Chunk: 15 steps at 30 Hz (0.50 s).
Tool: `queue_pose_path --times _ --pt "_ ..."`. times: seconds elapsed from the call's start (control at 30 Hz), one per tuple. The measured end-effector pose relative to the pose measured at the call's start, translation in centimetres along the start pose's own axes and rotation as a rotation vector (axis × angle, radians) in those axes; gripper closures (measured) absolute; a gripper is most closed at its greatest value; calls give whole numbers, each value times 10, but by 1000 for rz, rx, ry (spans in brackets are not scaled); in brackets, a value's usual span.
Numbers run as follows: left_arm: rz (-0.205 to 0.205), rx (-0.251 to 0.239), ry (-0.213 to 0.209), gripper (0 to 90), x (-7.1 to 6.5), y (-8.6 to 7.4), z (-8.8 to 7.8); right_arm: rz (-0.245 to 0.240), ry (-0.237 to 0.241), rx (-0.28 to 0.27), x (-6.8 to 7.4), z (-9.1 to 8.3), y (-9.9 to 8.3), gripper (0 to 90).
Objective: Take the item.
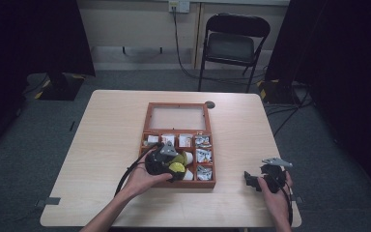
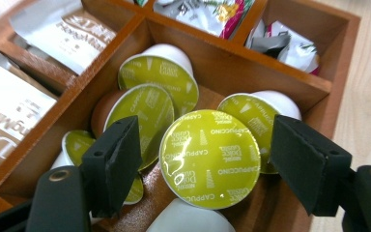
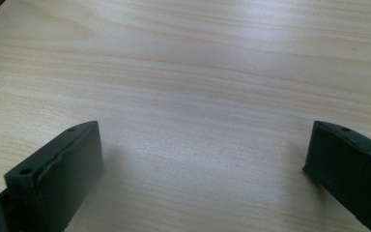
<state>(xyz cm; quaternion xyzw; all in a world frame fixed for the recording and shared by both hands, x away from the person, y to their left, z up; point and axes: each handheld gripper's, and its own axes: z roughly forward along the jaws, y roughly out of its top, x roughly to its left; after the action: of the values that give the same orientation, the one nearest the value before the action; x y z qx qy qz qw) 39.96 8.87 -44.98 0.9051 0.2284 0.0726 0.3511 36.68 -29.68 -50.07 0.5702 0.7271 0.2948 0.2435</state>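
A wooden compartment box [image 1: 147, 126] with its glass lid open sits mid-table. My left gripper [image 1: 175, 168] hangs over its near-left compartment, which holds several green-lidded cappuccino capsules. In the left gripper view my left gripper [image 2: 205, 162] is open, its jaws flanking one capsule [image 2: 210, 157] that faces lid-up, with a small gap on each side. Another capsule [image 2: 157, 79] leans against the divider behind it. My right gripper [image 1: 257, 177] rests low over the table's right front. In the right gripper view my right gripper [image 3: 203, 169] is open above bare wood.
Other compartments hold white sachets [image 2: 65, 31] and crumpled foil packets [image 2: 282, 43]. A folding chair [image 1: 232, 43] stands beyond the table's far edge. A small dark disc [image 1: 209, 104] lies by the lid's far right corner.
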Motion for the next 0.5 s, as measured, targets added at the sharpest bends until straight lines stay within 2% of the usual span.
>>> queue_pose_path --times 0.13,0.27,0.37,0.5 --pt "11 11 -1 268 -2 1 3 0 1 0 0 0 0 0" --pt "17 54 -1 283 -2 1 7 0 0 0 0 0 0 0" --pt "27 69 9 291 -3 1 9 0 0 0 0 0 0 0" --pt "19 79 3 290 0 0 12 0 0 0 0 0 0 0"
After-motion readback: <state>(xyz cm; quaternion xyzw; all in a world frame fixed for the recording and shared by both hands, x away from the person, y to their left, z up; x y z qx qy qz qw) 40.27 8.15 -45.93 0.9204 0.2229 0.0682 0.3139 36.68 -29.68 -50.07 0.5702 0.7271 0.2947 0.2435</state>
